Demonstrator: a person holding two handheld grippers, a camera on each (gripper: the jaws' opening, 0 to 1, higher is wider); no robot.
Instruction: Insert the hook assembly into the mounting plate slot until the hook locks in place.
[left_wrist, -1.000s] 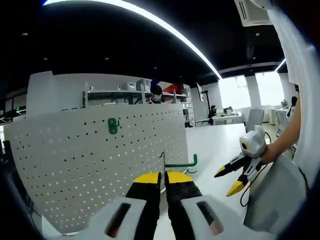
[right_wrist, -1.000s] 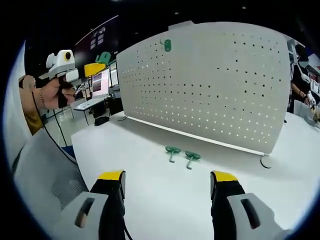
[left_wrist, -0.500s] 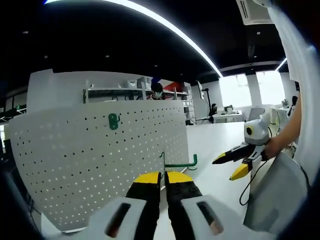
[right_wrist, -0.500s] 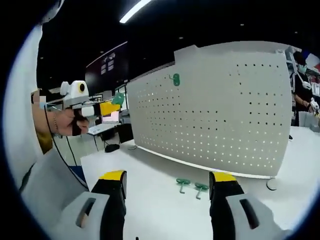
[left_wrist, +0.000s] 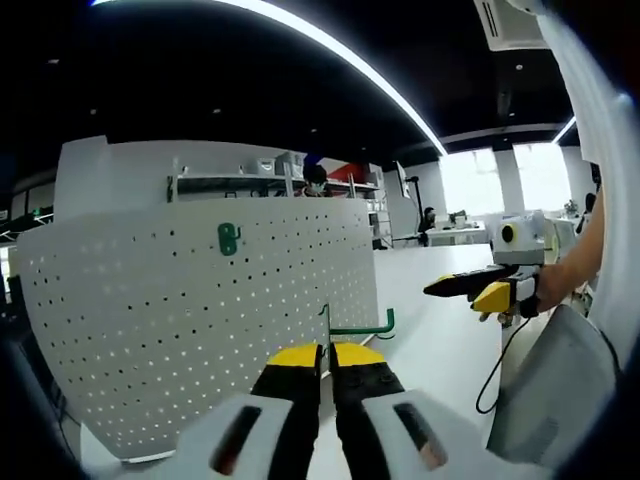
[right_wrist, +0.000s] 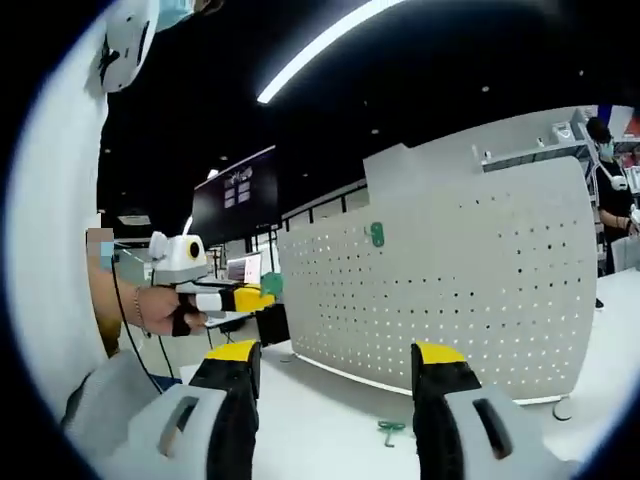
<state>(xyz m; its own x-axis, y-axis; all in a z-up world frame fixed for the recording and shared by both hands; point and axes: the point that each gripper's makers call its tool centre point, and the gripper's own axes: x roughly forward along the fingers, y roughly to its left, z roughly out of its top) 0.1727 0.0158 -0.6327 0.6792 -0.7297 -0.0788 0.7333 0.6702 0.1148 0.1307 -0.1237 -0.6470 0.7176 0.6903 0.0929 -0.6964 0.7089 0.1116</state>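
My left tool (left_wrist: 323, 362) is pinching a smooth green hook (left_wrist: 358, 326), plastic-looking with a slight sheen. The white pegboard (left_wrist: 200, 320) is looking matt (painted metal, perhaps), and the bench (right_wrist: 330, 420) is showing smooth white.

green hook (left_wrist: 358, 327) clamped upright before the standing white pegboard (left_wrist: 180, 320).

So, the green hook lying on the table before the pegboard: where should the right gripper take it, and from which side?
Probably from above, jaws across its thin stem. The green hook lies flat on the table, wider head toward the pegboard, so the stem is the narrow part for the open right gripper.
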